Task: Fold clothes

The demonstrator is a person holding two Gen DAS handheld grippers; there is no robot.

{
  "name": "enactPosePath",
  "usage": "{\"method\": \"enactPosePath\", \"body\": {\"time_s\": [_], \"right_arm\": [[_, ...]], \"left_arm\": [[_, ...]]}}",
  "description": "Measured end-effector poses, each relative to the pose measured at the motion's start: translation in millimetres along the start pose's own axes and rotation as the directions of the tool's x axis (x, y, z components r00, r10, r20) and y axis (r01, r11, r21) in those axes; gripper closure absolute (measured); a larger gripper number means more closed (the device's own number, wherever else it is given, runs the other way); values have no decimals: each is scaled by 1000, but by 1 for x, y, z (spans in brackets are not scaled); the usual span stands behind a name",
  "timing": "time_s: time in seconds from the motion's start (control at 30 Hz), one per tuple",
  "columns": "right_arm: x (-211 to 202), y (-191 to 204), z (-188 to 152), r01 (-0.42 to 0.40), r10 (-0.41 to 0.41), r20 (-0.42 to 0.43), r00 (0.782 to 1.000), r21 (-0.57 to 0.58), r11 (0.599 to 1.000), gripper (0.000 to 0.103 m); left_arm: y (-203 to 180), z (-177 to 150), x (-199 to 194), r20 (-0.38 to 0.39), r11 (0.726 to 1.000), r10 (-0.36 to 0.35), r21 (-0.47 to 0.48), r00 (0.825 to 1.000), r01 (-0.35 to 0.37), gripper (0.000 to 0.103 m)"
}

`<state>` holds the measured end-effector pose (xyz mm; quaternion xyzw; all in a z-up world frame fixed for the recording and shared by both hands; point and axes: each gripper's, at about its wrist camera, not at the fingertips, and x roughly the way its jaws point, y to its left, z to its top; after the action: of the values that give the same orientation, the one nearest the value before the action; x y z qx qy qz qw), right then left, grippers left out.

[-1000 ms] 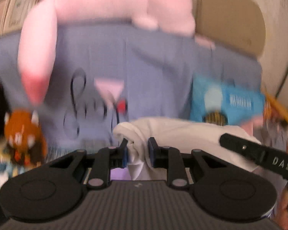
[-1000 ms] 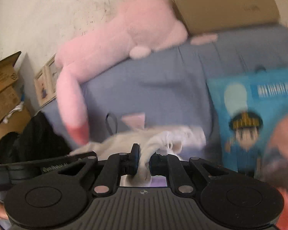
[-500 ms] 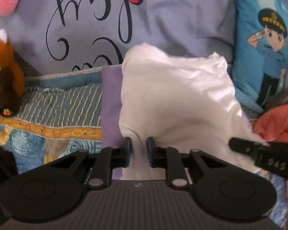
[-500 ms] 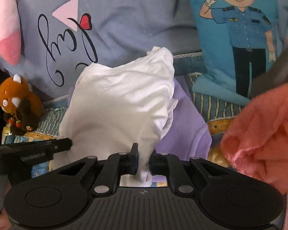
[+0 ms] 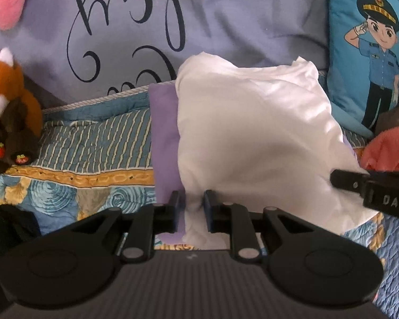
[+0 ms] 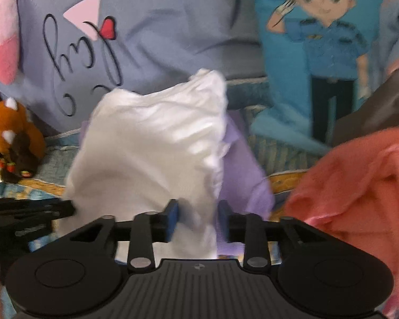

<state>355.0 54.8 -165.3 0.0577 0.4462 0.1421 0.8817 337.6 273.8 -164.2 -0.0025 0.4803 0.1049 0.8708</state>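
A folded white garment [image 5: 252, 146] [image 6: 151, 154] lies on top of a purple garment [image 5: 162, 133] [image 6: 242, 175] on the patterned bedspread [image 5: 93, 143]. My left gripper [image 5: 191, 207] is shut on the white garment's near left edge, with cloth pinched between the narrow jaws. My right gripper [image 6: 196, 218] has its jaws apart at the near right edge, and the white cloth hangs loosely between them. The right gripper's finger [image 5: 359, 186] shows at the right of the left wrist view. The left gripper [image 6: 32, 210] shows at the left of the right wrist view.
A coral fleece garment [image 5: 385, 148] [image 6: 359, 186] is heaped close on the right. A red panda plush [image 5: 8, 106] [image 6: 10, 138] sits at the left. Behind stand a grey-blue pillow [image 5: 226, 26] with script and a blue cartoon-officer cushion [image 5: 369, 53] [image 6: 319, 53].
Both grippers swung down from facing the pillows and laid the white garment onto the purple one. The right jaws have since spread apart; the left jaws stay pinched.
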Motion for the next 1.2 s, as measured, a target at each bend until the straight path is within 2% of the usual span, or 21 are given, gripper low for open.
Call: {"method": "enactPosePath", "body": {"time_s": [0.07,0.13,0.3,0.47,0.53,0.7,0.77,0.83,0.87,0.9,0.97,1.03,1.13,1.2], "right_arm": [[-10,-3,0,47,-47,25,999,-25,999,67],[-23,-6,-1,62,-59,62,996,-47,997,67],[-54,-5,-3,103,-86,140,986,-116,988,68],[-71,2,-10,89,-62,168,984,-156,984,66],[-75,7,-16,95,-60,176,983,-196,976,65],[-89,22,-40,148,-83,204,975,-331,932,59],[-105,14,-51,153,-94,198,976,-311,938,54],[-122,5,-62,158,-105,191,976,-290,944,48],[-131,1,-67,160,-110,188,976,-279,947,40],[-139,-3,-72,163,-115,184,976,-268,949,35],[-156,-12,-83,168,-126,177,976,-247,954,31],[-175,-30,-96,217,-192,144,971,-186,958,26],[-203,-57,-117,321,-311,104,945,-105,941,24],[-224,-73,-131,347,-340,102,935,-67,935,13]], "left_arm": [[1,0,-3,2,1000,10,9,1000,-10,79],[-1,-2,-10,15,999,32,39,999,-32,79],[-11,-10,-40,105,985,78,147,991,-93,61],[-18,-15,-68,160,979,54,188,986,-84,24],[-23,-18,-78,183,972,42,220,982,-83,18],[-39,-37,-100,220,949,53,293,974,-118,12],[-46,-47,-114,242,944,65,301,968,-139,5],[-55,-58,-133,254,946,49,298,966,-127,2],[-59,-65,-144,261,948,38,296,964,-117,0],[-65,-70,-154,270,949,32,293,962,-114,0],[-77,-81,-174,285,949,41,289,958,-127,0],[-91,-89,-192,293,949,52,283,955,-138,0],[-113,-101,-222,285,962,29,253,958,-104,0],[-129,-111,-241,286,968,2,241,958,-74,0]]}}
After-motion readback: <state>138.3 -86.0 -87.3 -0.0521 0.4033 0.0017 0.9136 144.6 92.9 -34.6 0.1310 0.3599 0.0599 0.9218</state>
